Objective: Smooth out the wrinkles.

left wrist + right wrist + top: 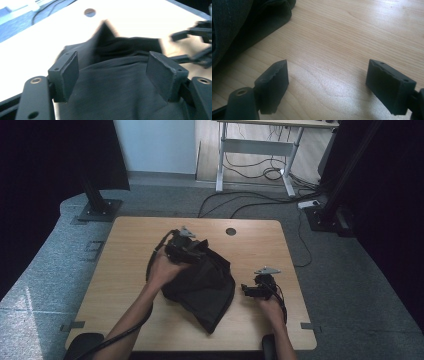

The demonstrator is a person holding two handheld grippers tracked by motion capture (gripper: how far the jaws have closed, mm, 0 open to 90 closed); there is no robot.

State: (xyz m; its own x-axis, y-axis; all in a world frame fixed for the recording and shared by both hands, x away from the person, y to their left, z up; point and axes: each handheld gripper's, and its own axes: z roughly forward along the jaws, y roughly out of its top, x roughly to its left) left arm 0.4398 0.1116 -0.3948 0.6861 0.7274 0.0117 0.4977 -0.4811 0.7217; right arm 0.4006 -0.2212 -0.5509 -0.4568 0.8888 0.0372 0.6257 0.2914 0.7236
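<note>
On the table [125,270], a black garment [205,287] lies bunched near the middle. Left claw [112,75] hangs over its upper edge, jaws apart, cloth beneath them but not pinched, though blur makes contact hard to judge. Right claw [327,85] sits over bare wood just beside the garment's right edge, jaws apart, nothing between. Risk: closing the left claw here may catch several layers, dragging the whole heap rather than one edge.

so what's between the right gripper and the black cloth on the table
Nothing: a strip of bare wooden table separates the right gripper from the black cloth. The high view shows it, and the right gripper view shows bare wood between its open jaws.
</note>
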